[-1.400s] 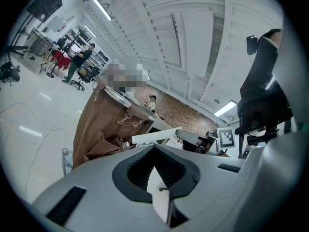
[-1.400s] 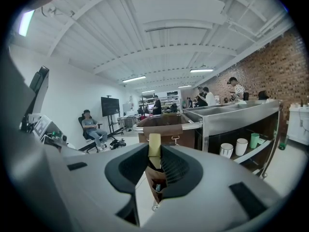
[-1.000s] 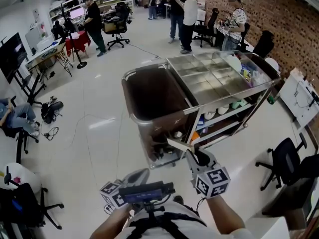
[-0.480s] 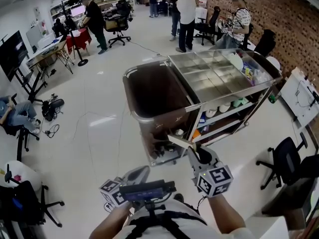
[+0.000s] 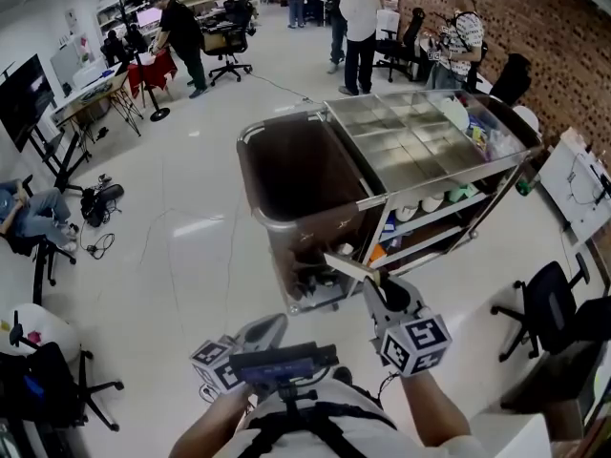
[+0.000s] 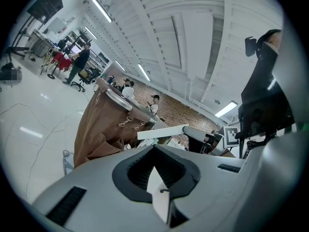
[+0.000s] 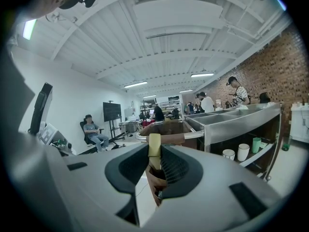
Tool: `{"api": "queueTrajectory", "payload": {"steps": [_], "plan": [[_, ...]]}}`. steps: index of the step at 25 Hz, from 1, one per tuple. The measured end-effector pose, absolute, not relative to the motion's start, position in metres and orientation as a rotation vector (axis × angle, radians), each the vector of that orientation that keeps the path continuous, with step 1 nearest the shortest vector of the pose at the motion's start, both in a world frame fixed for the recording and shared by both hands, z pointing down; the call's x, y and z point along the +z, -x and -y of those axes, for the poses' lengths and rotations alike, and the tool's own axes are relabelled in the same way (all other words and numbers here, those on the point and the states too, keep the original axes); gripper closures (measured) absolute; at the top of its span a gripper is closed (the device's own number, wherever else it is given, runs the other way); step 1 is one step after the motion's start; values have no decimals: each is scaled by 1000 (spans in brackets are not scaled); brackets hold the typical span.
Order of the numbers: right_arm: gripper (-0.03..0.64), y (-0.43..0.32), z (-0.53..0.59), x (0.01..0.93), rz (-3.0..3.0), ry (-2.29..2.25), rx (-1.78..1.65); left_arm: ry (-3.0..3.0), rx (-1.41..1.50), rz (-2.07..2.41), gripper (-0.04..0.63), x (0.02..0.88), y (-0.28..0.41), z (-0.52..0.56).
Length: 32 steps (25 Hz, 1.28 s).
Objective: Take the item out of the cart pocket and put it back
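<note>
The cart's brown pocket (image 5: pixel 286 184) hangs open-topped at the left end of the steel cart (image 5: pixel 420 151). My right gripper (image 5: pixel 368 277) is shut on a flat pale box (image 5: pixel 346 264), held level in the air just in front of the pocket's lower part. In the right gripper view the box (image 7: pixel 154 150) stands edge-on between the pads, with the pocket (image 7: pixel 166 128) behind it. My left gripper (image 5: pixel 263 334) hangs low near my body, shut, with nothing seen in it. From the left gripper view, the box (image 6: pixel 161 133) and the pocket (image 6: pixel 96 129) lie ahead.
The cart's lower shelves hold cups (image 5: pixel 427 208) and small items. Office chairs stand at the right (image 5: pixel 549 303) and lower left (image 5: pixel 48 389). Several people (image 5: pixel 361 22) stand beyond the cart. Cables lie on the white floor (image 5: pixel 162 246) to the left.
Both grippers and the box keep their places. Only the people in the background have shifted a little.
</note>
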State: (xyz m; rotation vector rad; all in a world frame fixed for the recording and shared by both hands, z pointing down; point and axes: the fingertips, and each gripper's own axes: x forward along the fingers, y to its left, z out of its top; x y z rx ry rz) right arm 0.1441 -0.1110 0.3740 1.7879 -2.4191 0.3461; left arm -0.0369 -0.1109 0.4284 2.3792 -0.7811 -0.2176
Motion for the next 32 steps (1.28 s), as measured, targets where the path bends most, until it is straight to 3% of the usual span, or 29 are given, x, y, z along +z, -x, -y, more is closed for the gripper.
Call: {"api": "queueTrajectory", "payload": {"steps": [32], "plan": [[538,-155,126,384,2385,-1784,356,-2370,-227,825,592,429,47,118]]}}
